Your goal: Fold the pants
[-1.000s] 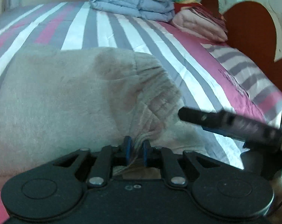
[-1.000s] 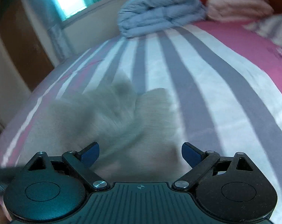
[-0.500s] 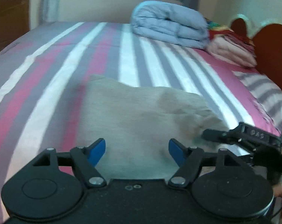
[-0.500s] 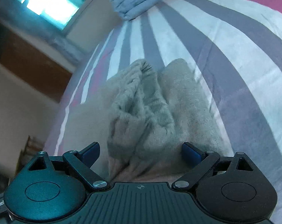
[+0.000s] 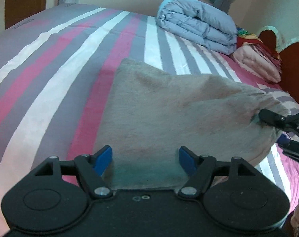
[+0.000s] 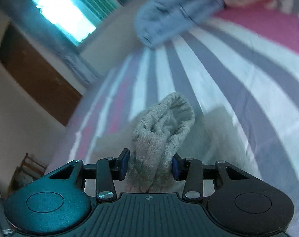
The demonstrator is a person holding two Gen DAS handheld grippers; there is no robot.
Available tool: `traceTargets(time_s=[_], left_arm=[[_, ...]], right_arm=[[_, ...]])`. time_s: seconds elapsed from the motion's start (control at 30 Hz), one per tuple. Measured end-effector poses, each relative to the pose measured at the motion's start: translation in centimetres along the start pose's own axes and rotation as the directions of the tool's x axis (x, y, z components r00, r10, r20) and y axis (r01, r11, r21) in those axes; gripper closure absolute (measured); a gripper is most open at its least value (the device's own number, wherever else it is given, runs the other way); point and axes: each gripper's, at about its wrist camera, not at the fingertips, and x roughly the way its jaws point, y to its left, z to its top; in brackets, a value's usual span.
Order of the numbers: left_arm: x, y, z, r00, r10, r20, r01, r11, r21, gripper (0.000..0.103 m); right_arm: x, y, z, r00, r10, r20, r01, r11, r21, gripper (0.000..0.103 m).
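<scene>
The left hand-held gripper (image 5: 145, 157) stands wide open. Its two blue-padded fingers (image 5: 102, 158) are spread well apart and hold nothing; they sit low over the near edge of the beige fleece pants (image 5: 169, 106), with fabric showing between them.

The right hand-held gripper (image 6: 150, 166) is closed on a bunched, ribbed end of the beige fleece pants (image 6: 161, 128). Its blue pads (image 6: 123, 165) press the cloth from both sides, and the gathered fabric rises between and beyond them. In the left wrist view this right hand-held gripper (image 5: 282, 128) appears at the right edge, its black fingers meeting the far right corner of the garment.

The pants lie on the bed as a broad folded panel, flat across the left and middle, with the right end gathered where it is gripped.

The supporting surface is a bed covered with a pink, grey and white striped sheet (image 5: 50, 79). At the far side of the bed rests a folded light-blue quilted duvet (image 5: 197, 25). Just beside it, to the right, lies a stack of folded pink blankets (image 5: 256, 63) with a multicoloured cloth on top. A dark red-brown wooden headboard (image 5: 293, 69) with a scalloped pale edge stands at the right.

Room features: a brown wooden door (image 6: 36, 75) in a cream wall, and a bright window (image 6: 64, 17) with green slats beside it. The right wrist view is motion-blurred, so finer background detail cannot be read.
</scene>
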Motion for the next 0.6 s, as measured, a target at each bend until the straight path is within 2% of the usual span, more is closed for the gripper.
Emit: traceTargets(time_s=[0.07,0.13,0.17,0.23,0.27,0.33,0.4,0.5,0.53,0.6], left_arm=[[0.3,-0.6,-0.4,1.0,-0.004,-0.005,0.004,1.0,0.024,0.035],[0.9,-1.2,-1.0,1.0,0.007,-0.027,-0.005,0.999,0.048,0.035],[1.2,-1.5,-1.2,0.999,0.027,-0.029,-0.025,0.997,0.067,0.035],[1.4,-2.2,-1.6,0.998,0.049,-0.032,-0.045,0.993,0.111,0.035],[1.4,-2.2,-1.7,0.998,0.053,-0.032,-0.049,0.992,0.12,0.035],[1.0,-1.9,-1.6,0.998,0.043,-0.039,-0.039,0.994,0.104,0.035],[0.2,-1.3,-1.2,0.999,0.018,-0.029,-0.017,0.998,0.058,0.035],[-0.1,-0.9,-1.0,1.0,0.012,-0.026,-0.011,0.999,0.035,0.034],[0.1,-0.9,-1.1,0.999,0.013,-0.032,-0.011,0.999,0.04,0.034],[0.3,-1.3,-1.3,0.999,0.024,-0.034,-0.022,0.998,0.062,0.034]], right_arm=[[-1.5,-0.7,-0.3,1.0,-0.011,0.028,0.011,1.0,-0.002,0.061],[-1.9,-2.3,-1.1,0.998,-0.061,0.022,0.061,0.998,0.014,0.061],[-1.6,-3.6,-1.9,0.996,-0.092,0.001,0.092,0.995,0.039,0.06],[0.1,-6.2,-3.3,0.982,-0.145,-0.124,0.154,0.986,0.068,0.055],[0.3,-7.0,-4.0,0.98,-0.146,-0.137,0.158,0.985,0.075,0.053],[-0.3,-7.1,-4.0,0.983,-0.134,-0.126,0.146,0.985,0.097,0.046],[-1.5,-6.8,-3.4,0.981,-0.162,-0.102,0.171,0.982,0.086,0.039],[-4.0,-5.1,-2.6,0.977,-0.212,0.01,0.212,0.977,0.035,0.038],[-4.7,-3.9,-2.0,0.978,-0.201,0.053,0.201,0.98,-0.002,0.038],[-4.3,-1.6,-1.2,0.987,-0.138,0.086,0.144,0.987,-0.075,0.038]])
